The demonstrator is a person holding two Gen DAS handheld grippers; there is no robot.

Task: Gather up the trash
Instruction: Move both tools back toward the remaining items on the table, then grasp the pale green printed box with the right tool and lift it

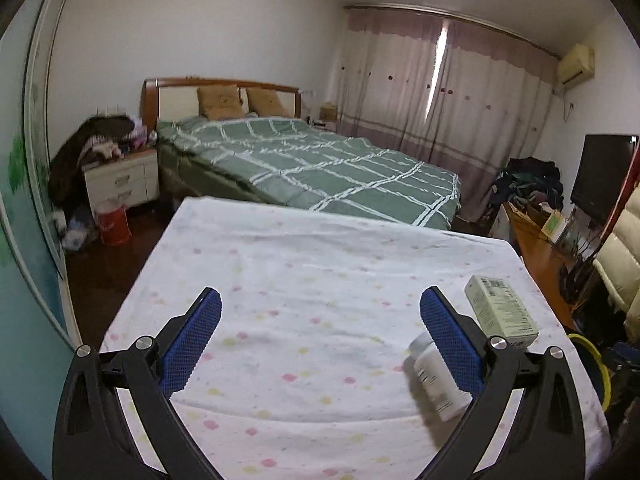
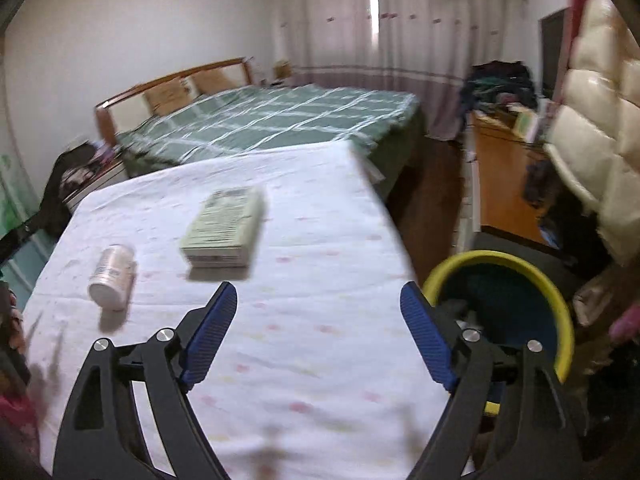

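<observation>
A bedroom; the largest thing is a bed (image 1: 304,168) under a green quilt crossed with white lines, soft and slightly rumpled, its curved wooden headboard against the far wall; pale pink curtains (image 1: 440,92) hang full length beside it, drawn almost shut, so the light is dim.

In the foreground stands a table (image 1: 312,280) draped in a white cloth dotted with faint pink and yellow flowers; the cloth is thin, creased, and hangs over the edges, seemingly laid to give a plain working surface.

Just off the table's right edge sits a round bin (image 2: 560,304), glossy yellow plastic rim, dark inside; I judge it is placed there so rubbish can be dropped straight off the table.

Two pieces of trash lie on the cloth, near each other but apart; a flat pale green cardboard box (image 2: 224,228) with printed text, lying on its broad face; closer to the left side, a white plastic pill bottle (image 2: 112,276), cylindrical, smooth, tipped on its side so it could roll.

The left gripper (image 1: 320,340) hovers over the cloth, its blue textured pads spread wide, nothing between them; the bottle lies just outside its right finger; the right gripper (image 2: 318,332) is likewise released and empty, between box and bin.
</observation>
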